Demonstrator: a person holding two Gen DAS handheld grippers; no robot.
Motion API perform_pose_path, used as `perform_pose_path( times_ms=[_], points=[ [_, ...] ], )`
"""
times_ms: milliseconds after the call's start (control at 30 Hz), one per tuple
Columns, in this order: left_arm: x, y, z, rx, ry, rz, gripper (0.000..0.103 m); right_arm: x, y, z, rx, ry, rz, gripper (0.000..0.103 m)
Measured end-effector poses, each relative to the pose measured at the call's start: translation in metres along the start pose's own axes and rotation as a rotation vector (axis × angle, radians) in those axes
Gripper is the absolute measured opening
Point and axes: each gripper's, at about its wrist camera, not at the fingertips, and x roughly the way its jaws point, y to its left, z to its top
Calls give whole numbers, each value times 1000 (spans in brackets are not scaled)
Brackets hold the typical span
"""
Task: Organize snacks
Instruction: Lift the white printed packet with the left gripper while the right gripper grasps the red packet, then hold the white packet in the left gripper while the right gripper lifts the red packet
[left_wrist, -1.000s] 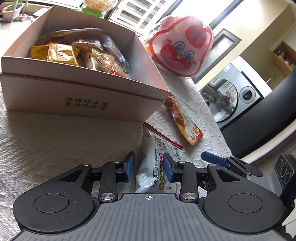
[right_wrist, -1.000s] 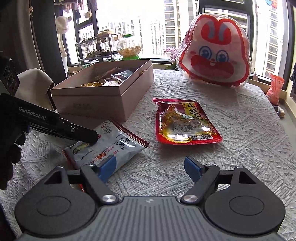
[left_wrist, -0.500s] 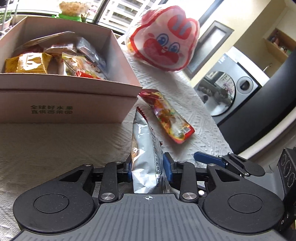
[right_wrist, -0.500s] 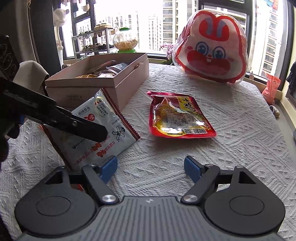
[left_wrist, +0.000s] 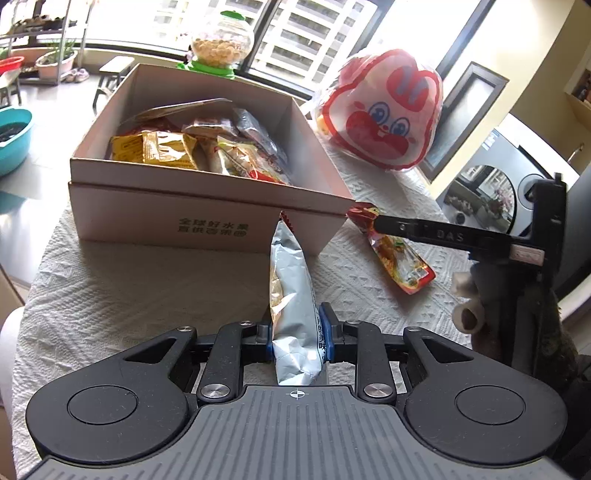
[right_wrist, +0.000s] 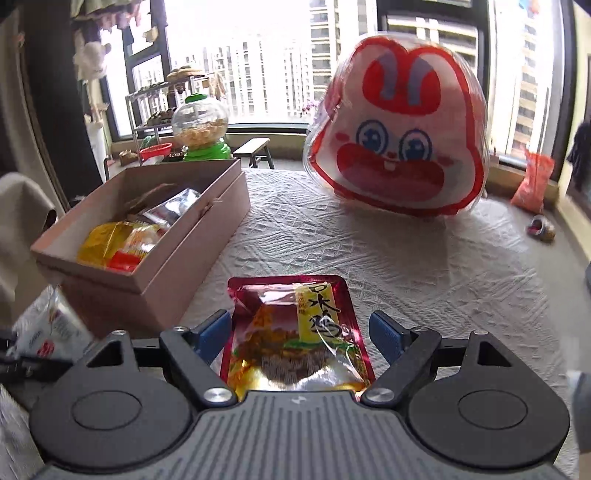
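The left tongs (left_wrist: 300, 341) are closing on a silver snack bag (left_wrist: 293, 314), pinching it edge-on so it stands upright in front of the cardboard box (left_wrist: 207, 206) of snacks. The right tongs (right_wrist: 300, 332) are spread and opening slightly, straddling a red snack packet (right_wrist: 295, 332) that lies flat on the white-clothed surface (right_wrist: 424, 280), pads clear of it. A rabbit-face bag (right_wrist: 395, 147) stands behind.

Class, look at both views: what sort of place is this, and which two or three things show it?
Probably a high-rise flat's living or utility area. Clues: tall apartment blocks through the big windows, a front-loading washing machine by the wall, and a cloth-covered table holding a snack box.
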Motion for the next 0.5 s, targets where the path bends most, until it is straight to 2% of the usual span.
perform_pose_path(
  times_ms=[100,167,233,500],
  points=[
    [0,1,-1,3,0,-3,27,23,1,2,3,54,-33,82],
    [1,1,-1,3,1,-6,27,24,11,-3,-26,53,-50,82],
    [1,2,-2,1,5,-11,27,19,18,-7,-51,73,-26,76],
    [1,6,-5,-11,12,-27,28,-32,45,-50,-151,122,105,73]
  ],
)
